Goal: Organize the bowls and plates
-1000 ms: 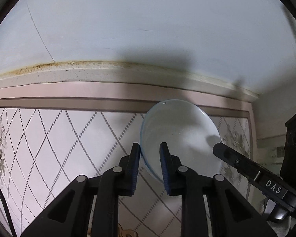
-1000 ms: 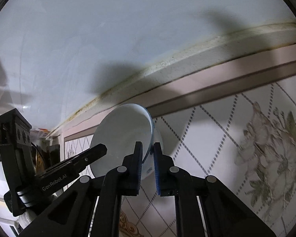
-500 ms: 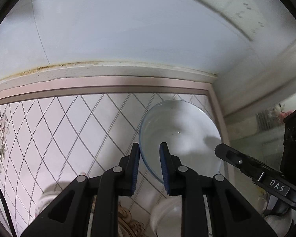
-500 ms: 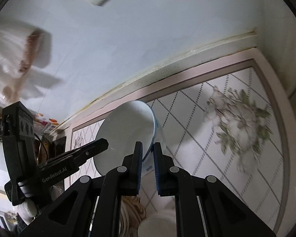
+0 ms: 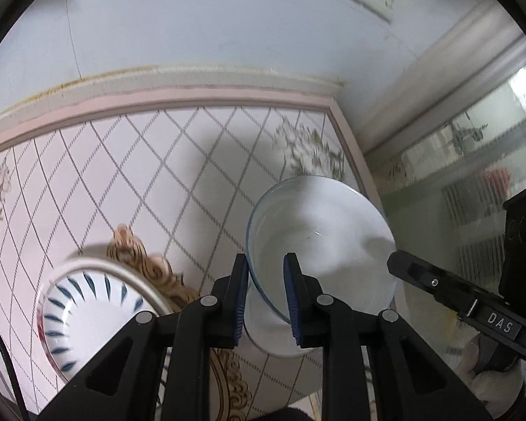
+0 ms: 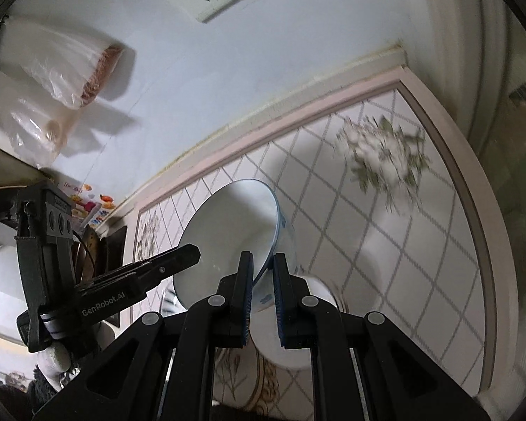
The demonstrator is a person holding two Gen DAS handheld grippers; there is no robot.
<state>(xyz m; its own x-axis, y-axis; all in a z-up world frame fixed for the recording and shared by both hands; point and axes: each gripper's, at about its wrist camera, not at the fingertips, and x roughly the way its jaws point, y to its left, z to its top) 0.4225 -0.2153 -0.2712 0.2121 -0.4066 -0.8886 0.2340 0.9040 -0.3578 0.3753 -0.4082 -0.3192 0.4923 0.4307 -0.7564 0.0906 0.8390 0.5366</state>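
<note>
With both claws, left (image 5: 263, 291) and right (image 6: 263, 287), clamped on opposite rims of the tilted white bowl (image 5: 319, 242), we judged it best lowered level onto the bowl below (image 6: 291, 343).

Striped bowl (image 5: 87, 312) left of held bowl (image 5: 319, 242) — both above tabletop (image 5: 140, 175).

Both black plastic two-finger grippers, left (image 5: 263, 291) and right (image 6: 263, 289), carry ribbed blue pads (image 5: 292, 294) and round silver screws. One side reads "DAS", the other "GenRobot.AI", in white lettering.
</note>
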